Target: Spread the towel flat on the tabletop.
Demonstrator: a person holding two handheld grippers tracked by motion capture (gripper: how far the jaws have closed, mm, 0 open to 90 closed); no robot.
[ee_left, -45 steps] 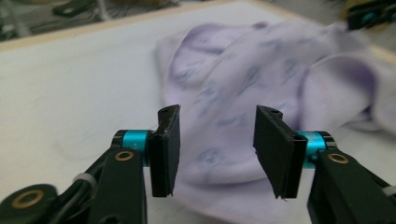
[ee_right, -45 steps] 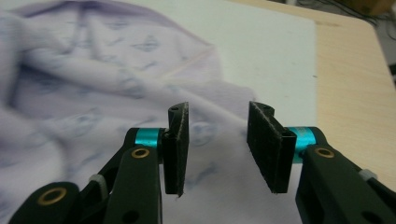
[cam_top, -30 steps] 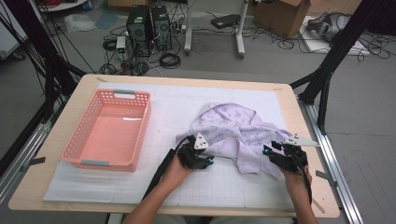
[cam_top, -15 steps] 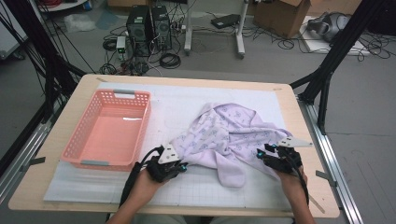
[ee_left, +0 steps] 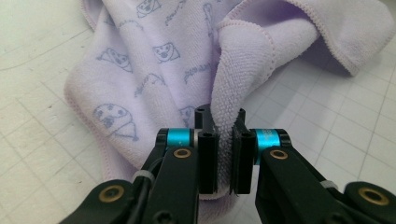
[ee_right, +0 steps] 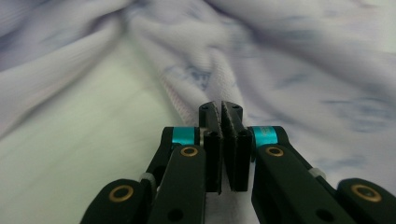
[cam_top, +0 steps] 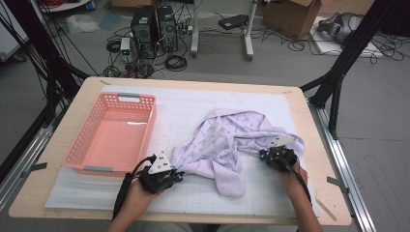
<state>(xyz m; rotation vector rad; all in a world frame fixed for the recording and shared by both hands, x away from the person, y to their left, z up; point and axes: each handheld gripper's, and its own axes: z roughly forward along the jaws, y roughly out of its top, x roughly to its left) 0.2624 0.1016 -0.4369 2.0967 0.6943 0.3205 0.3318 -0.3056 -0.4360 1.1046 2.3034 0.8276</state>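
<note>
Both grippers are clamped on the lilac printed towel [cam_top: 220, 145], bunched mid-mat right of the pink basket [cam_top: 113, 135]: left gripper [ee_left: 223, 140] on a near hem, right gripper [ee_right: 221, 122], jaws just closing, on a right-side fold. Pull apart evenly, low, keeping both pinches firm so the towel spreads flat.

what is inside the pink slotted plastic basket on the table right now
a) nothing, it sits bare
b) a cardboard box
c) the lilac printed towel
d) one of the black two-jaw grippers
a: in the high view the pink slotted plastic basket shows only its bare floor, while the lilac printed towel lies on the white gridded mat to its right, pinched by the left gripper and the right gripper.
</note>
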